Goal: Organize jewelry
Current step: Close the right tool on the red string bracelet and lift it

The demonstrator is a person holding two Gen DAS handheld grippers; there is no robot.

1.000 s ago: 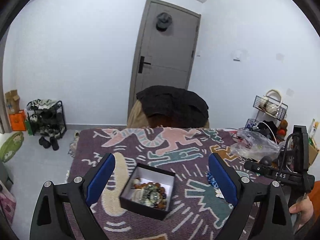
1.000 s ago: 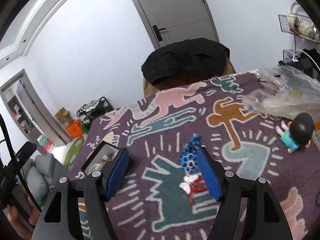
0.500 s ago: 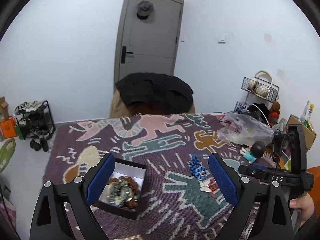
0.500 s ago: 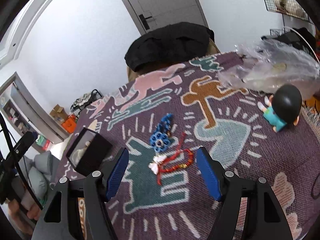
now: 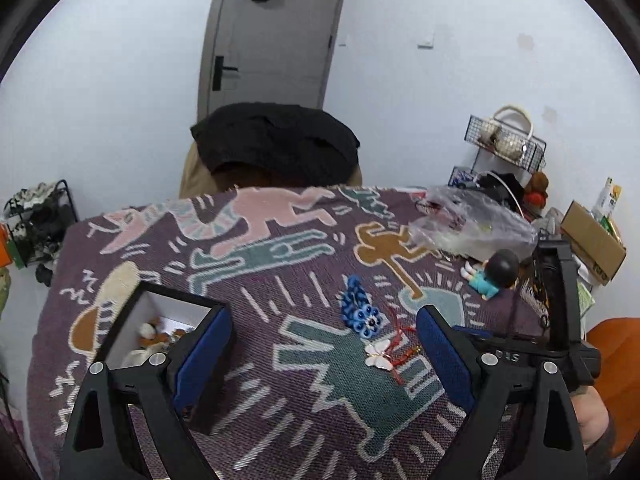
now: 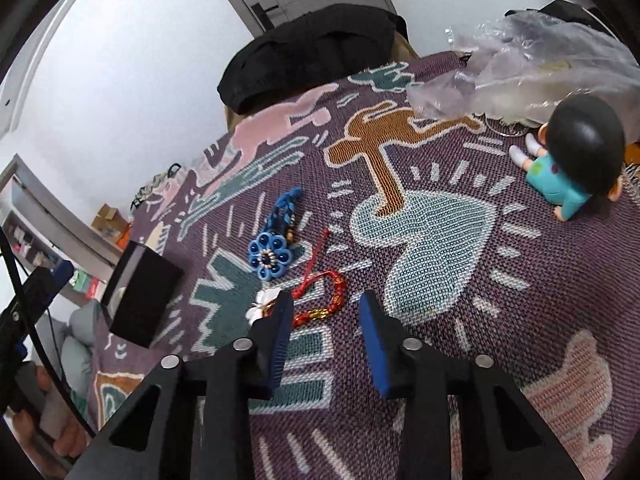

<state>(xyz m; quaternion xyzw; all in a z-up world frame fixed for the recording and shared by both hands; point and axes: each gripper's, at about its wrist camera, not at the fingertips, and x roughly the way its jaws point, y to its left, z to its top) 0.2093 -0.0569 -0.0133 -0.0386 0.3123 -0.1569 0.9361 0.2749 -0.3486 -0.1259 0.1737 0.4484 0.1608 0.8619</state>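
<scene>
**Cam setup, two wrist fisheyes**

L wrist cam: higher up, looks fwd across patterned blanket (image 5: 280,280) toward door (image 5: 272,32). R wrist cam: lower, nearer the cloth, tilted, faces down-left. Both share blue flower piece (image 5: 362,312) (image 6: 272,254), red bracelet (image 6: 332,300), black box (image 5: 160,320) (image 6: 140,292)

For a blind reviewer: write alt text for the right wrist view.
The open right gripper hovers low over a red beaded bracelet lying on a patterned purple rug, its left finger partly covering a white butterfly charm. A blue flower bracelet lies just beyond, a black jewelry box to the left, and a doll figurine at far right.
</scene>
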